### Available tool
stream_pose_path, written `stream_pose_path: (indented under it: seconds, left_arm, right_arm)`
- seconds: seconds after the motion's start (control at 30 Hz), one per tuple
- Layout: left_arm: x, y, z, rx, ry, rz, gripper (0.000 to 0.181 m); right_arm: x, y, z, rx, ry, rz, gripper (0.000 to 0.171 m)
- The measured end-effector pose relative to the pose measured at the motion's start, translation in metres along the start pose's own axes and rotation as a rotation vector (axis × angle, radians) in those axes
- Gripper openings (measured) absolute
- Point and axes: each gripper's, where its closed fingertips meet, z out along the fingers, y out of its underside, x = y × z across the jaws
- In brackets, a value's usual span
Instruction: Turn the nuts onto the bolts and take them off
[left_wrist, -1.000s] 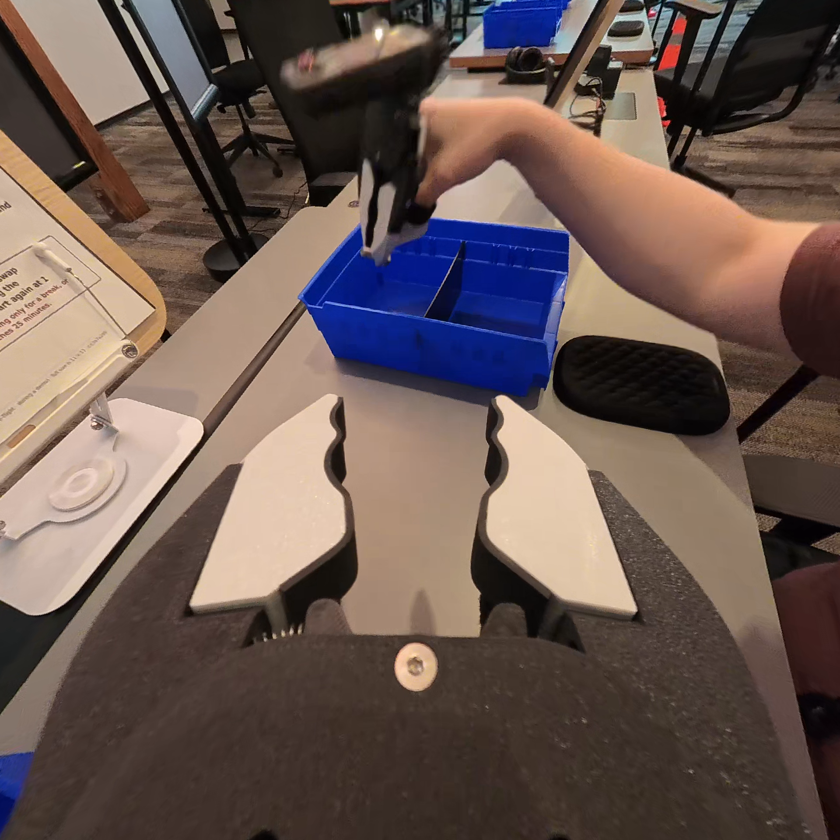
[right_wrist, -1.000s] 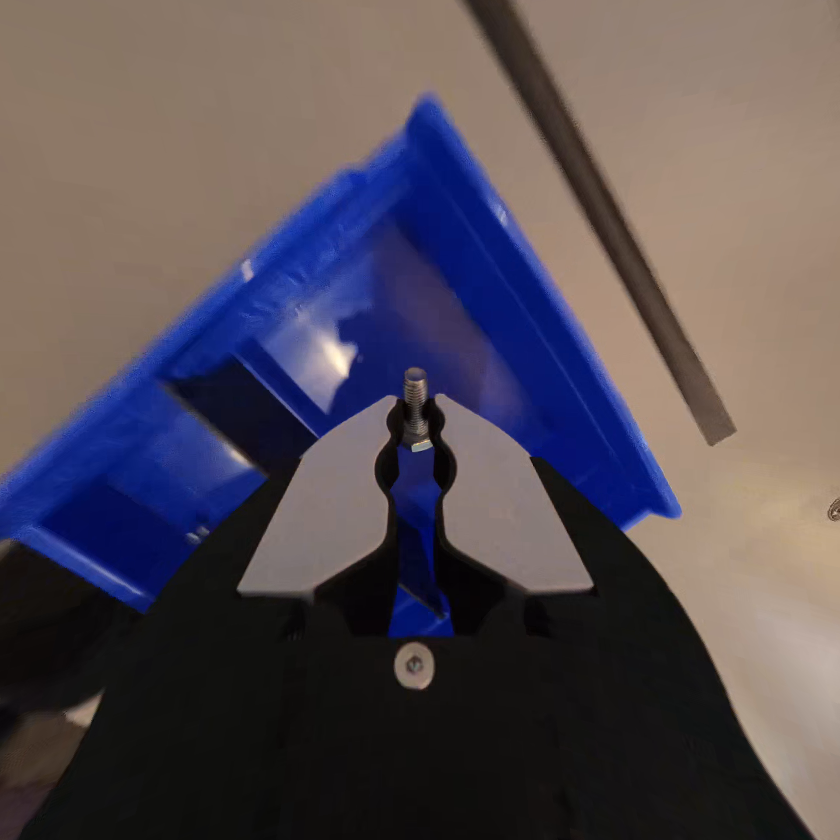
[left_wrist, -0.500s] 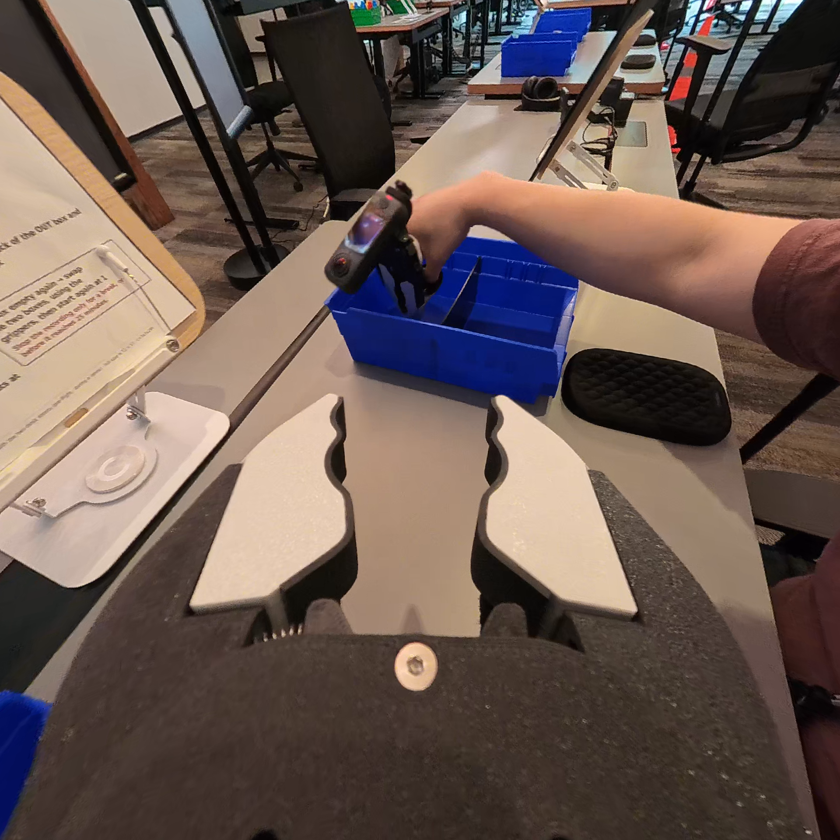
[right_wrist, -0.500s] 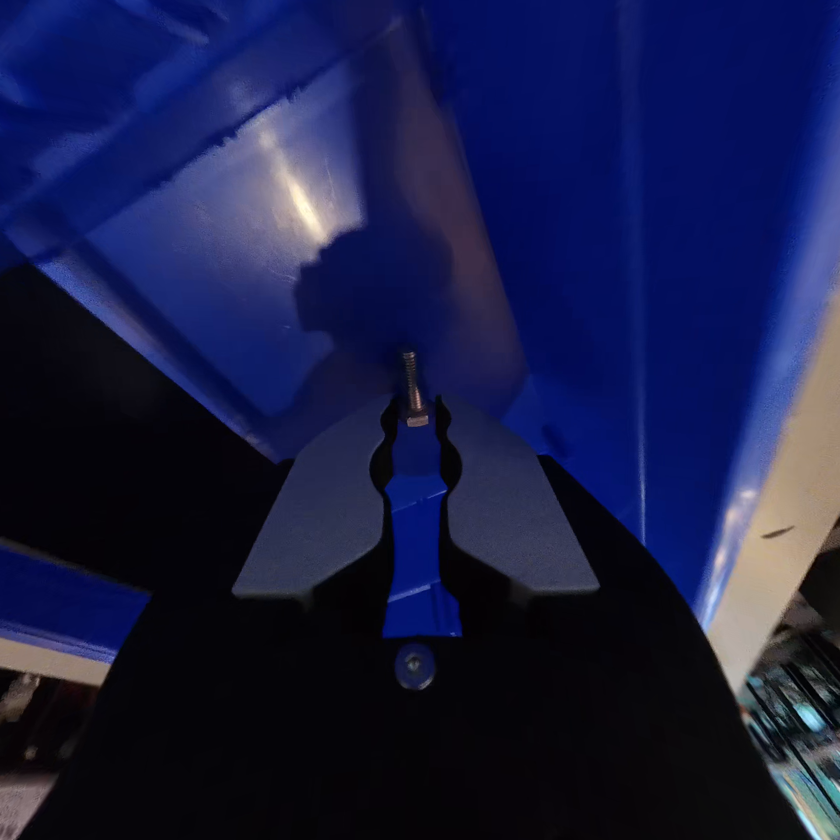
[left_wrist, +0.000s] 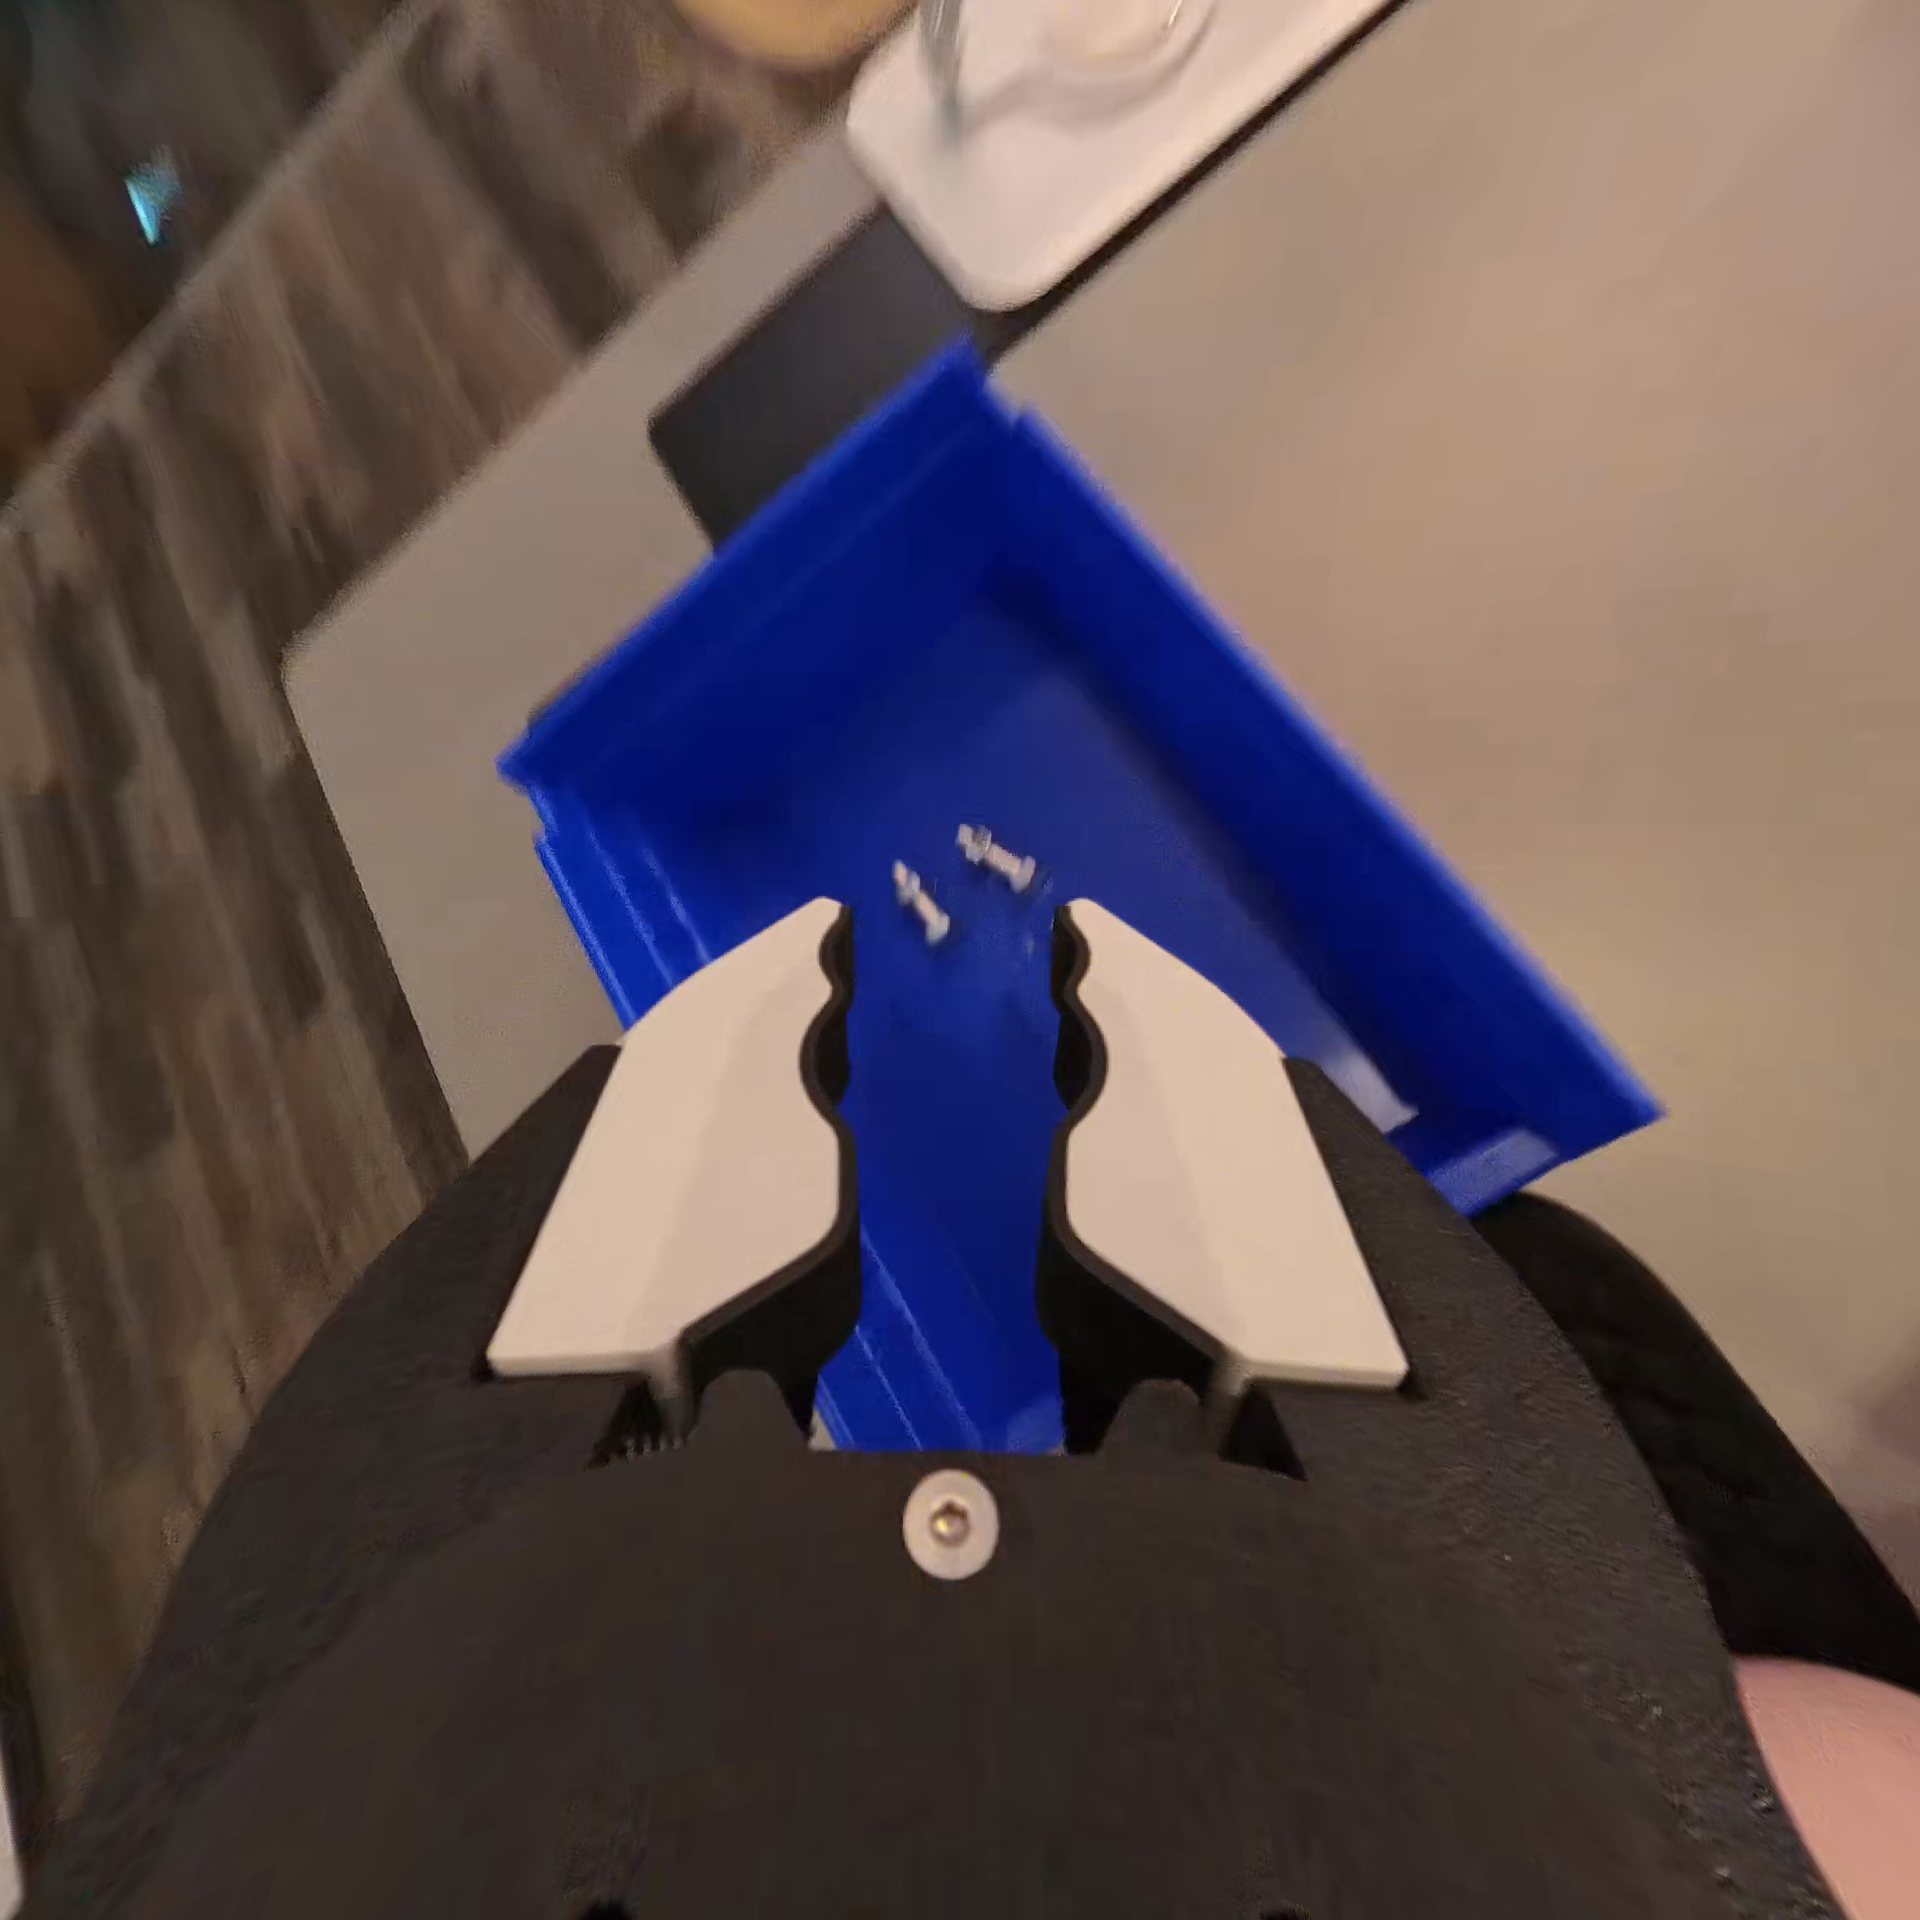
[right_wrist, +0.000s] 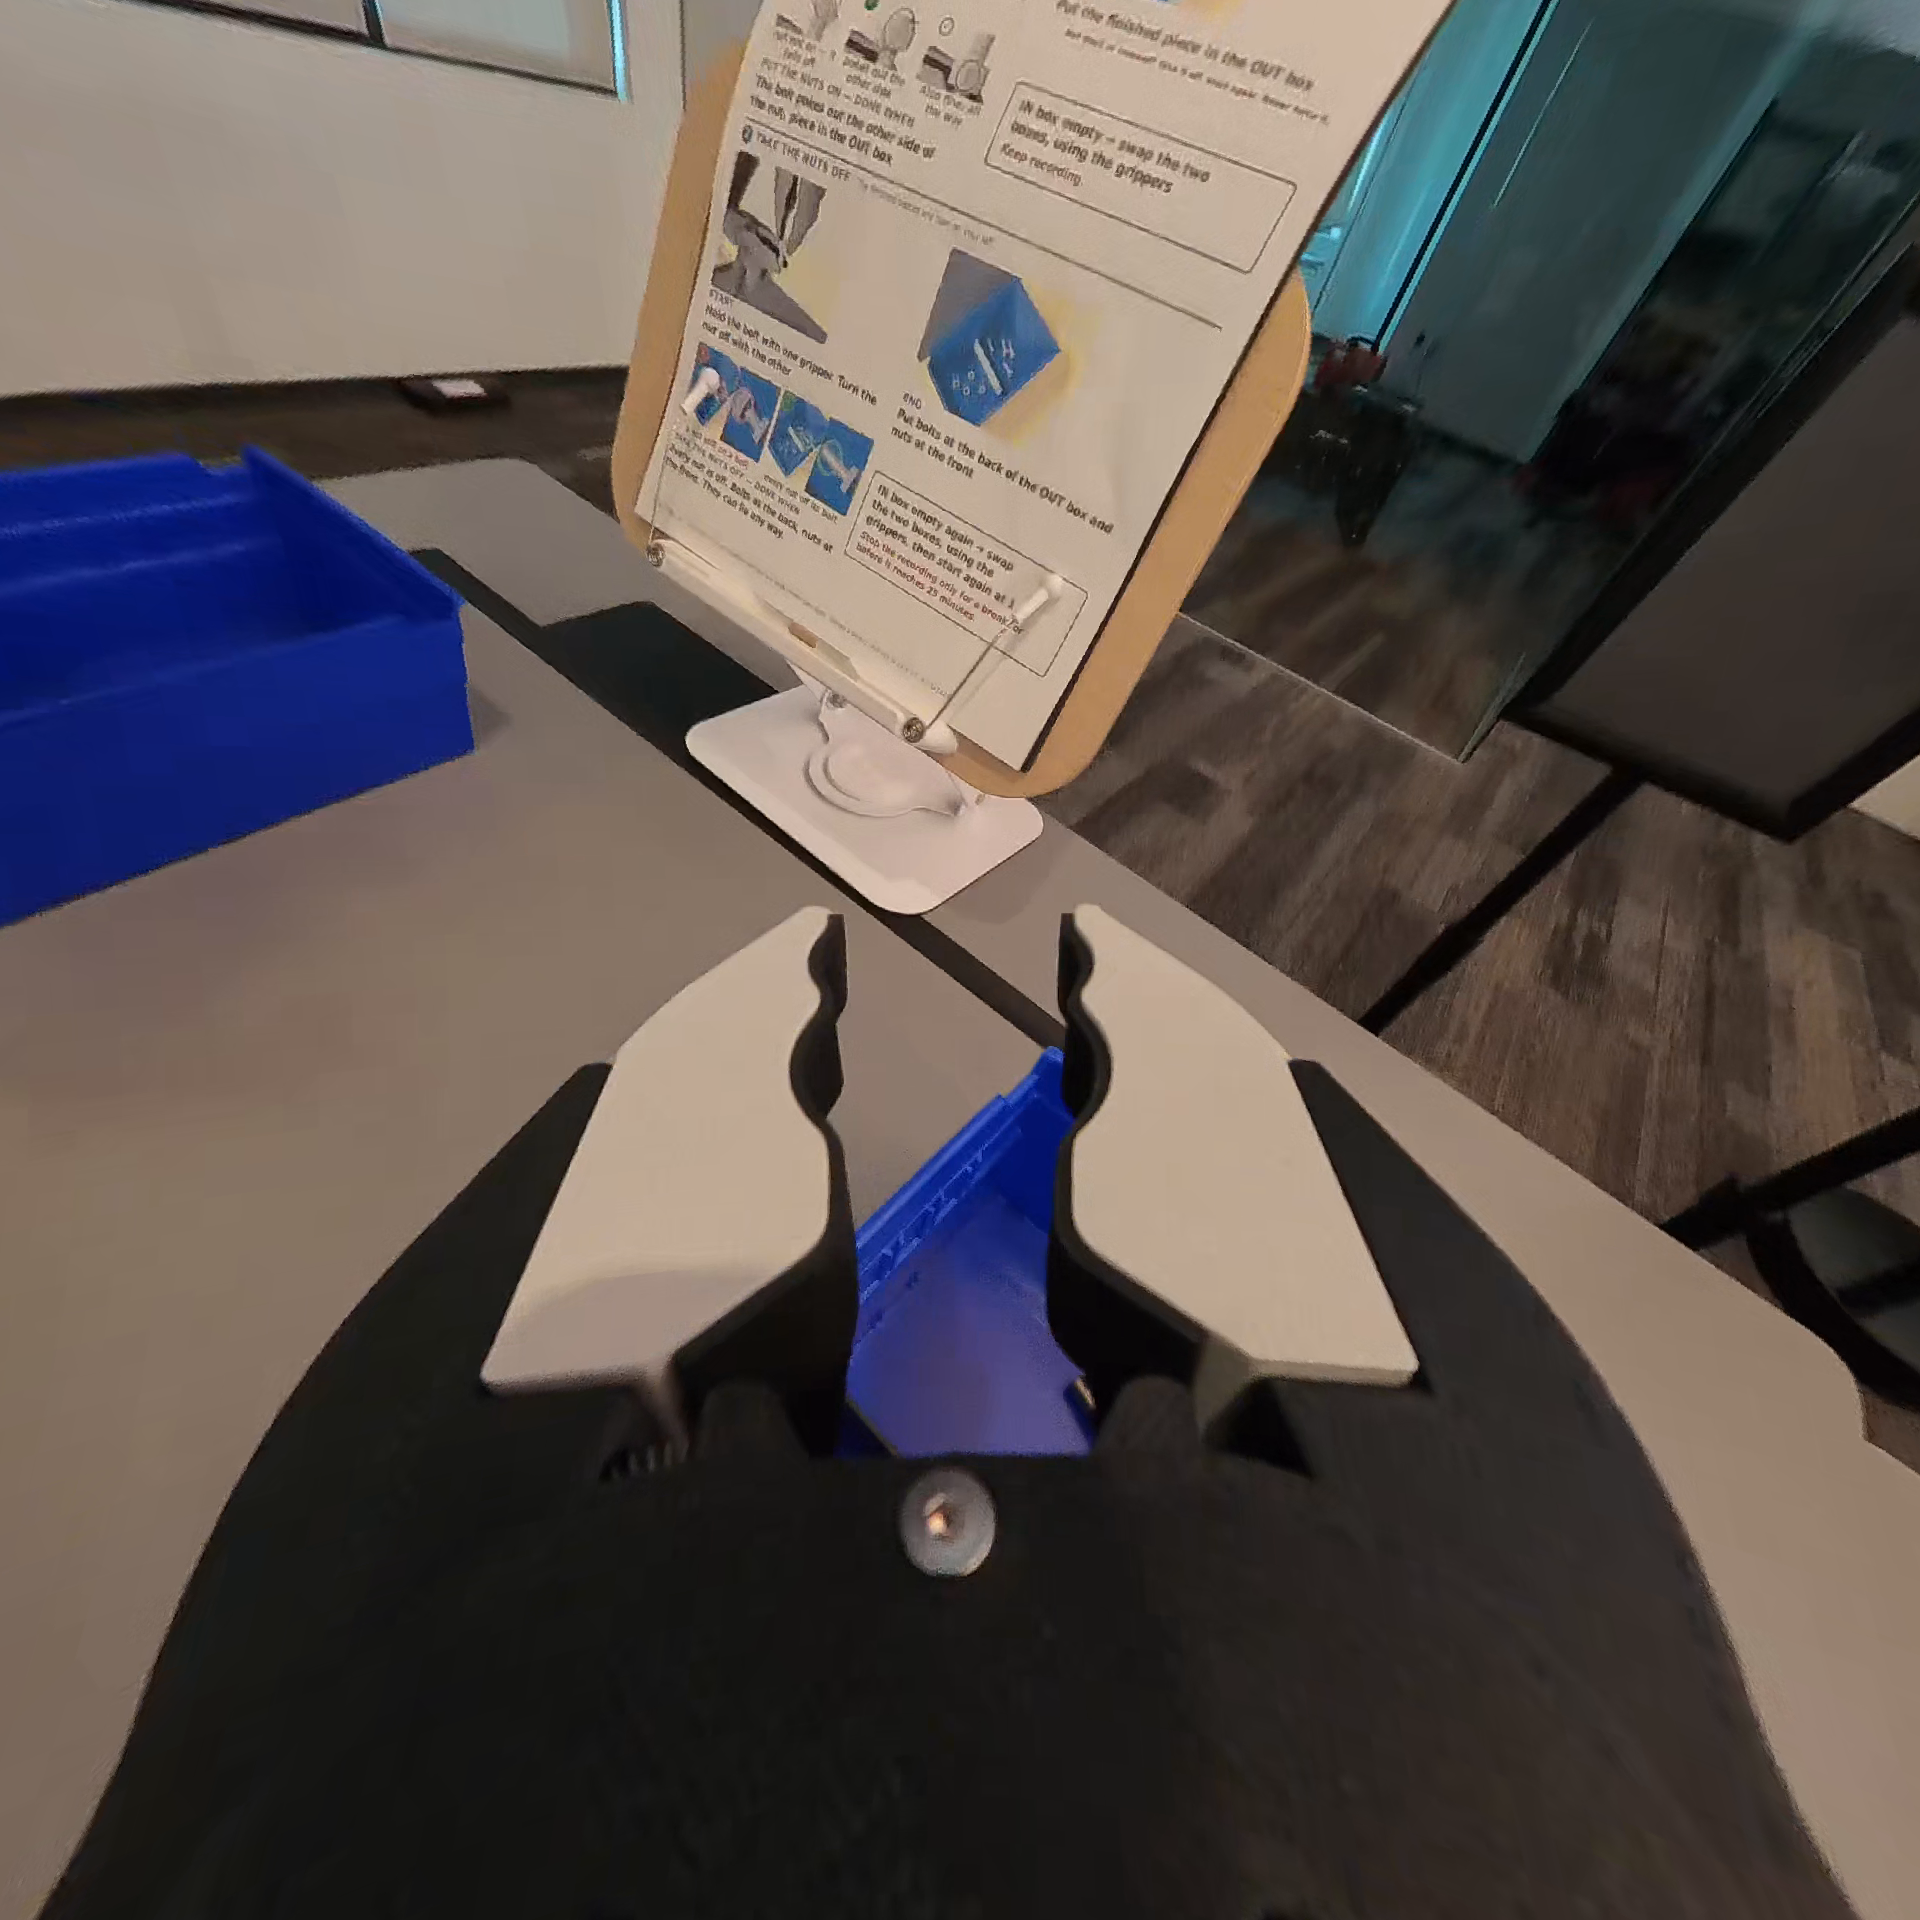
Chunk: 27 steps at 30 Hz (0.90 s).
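In the left wrist view my left gripper (left_wrist: 951, 914) is open and empty, held above a blue bin (left_wrist: 1247, 727). Two small silver bolts (left_wrist: 920, 904) (left_wrist: 997, 857) lie on the bin floor just past the fingertips; the picture is blurred, so I cannot tell whether nuts are on them. In the right wrist view my right gripper (right_wrist: 951, 925) is open and empty above the grey table. A second blue bin (right_wrist: 966, 1299) shows between and below its fingers, with a small metal piece (right_wrist: 1081, 1392) at its edge.
An instruction sheet on a wooden board (right_wrist: 935, 364) stands on a white base (right_wrist: 862, 821) ahead of the right gripper; the base also shows in the left wrist view (left_wrist: 1091, 156). The left gripper's blue bin sits at the left (right_wrist: 208, 644). A black pad (left_wrist: 1662, 1455) lies beside the left bin. My right fingertips sit around 50 cm from my left ones.
My right gripper let go of the bolt inside the bin, opened and lifted out, now facing the sheet stand. My left gripper swung left and down over the other bin with two bolts.
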Motion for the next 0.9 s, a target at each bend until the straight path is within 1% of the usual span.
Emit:
stream_pose_path:
  seconds: [0.07,0.13,0.23,0.3,0.37,0.5,0.63,0.8,0.87,0.9]
  left_arm:
    - [-0.008,0.026,0.021,-0.115,0.044,-0.113,0.037]
    - [-0.015,0.037,0.046,-0.183,0.081,-0.221,0.037]
    - [-0.015,0.054,0.084,-0.31,0.126,-0.389,0.038]
    - [-0.014,0.06,0.104,-0.349,0.14,-0.46,0.039]
    - [-0.019,0.064,0.12,-0.359,0.114,-0.499,0.039]
    - [-0.016,0.072,0.137,-0.4,0.138,-0.559,0.038]
    - [-0.019,0.085,0.145,-0.471,0.083,-0.548,0.036]
    - [-0.018,0.095,0.155,-0.523,0.072,-0.55,0.035]
    - [-0.015,0.101,0.158,-0.552,0.09,-0.548,0.029]
    - [-0.013,0.103,0.159,-0.558,0.107,-0.554,0.022]
  right_arm:
    - [-0.001,0.0,0.001,-0.032,0.038,-0.043,0.043]
    - [0.0,0.005,0.005,-0.075,0.077,-0.081,0.044]
    - [-0.005,0.012,0.015,-0.123,0.069,-0.103,0.046]
    - [-0.01,0.016,0.022,-0.149,0.048,-0.102,0.046]
    - [-0.013,0.024,0.029,-0.195,0.03,-0.099,0.049]
    - [-0.012,0.037,0.037,-0.268,0.044,-0.119,0.05]
    - [-0.016,0.036,0.04,-0.269,0.028,-0.125,0.05]
    - [-0.014,0.036,0.037,-0.273,0.03,-0.125,0.05]
    - [-0.013,0.036,0.036,-0.274,0.033,-0.122,0.05]
    - [-0.012,0.036,0.036,-0.273,0.035,-0.122,0.049]
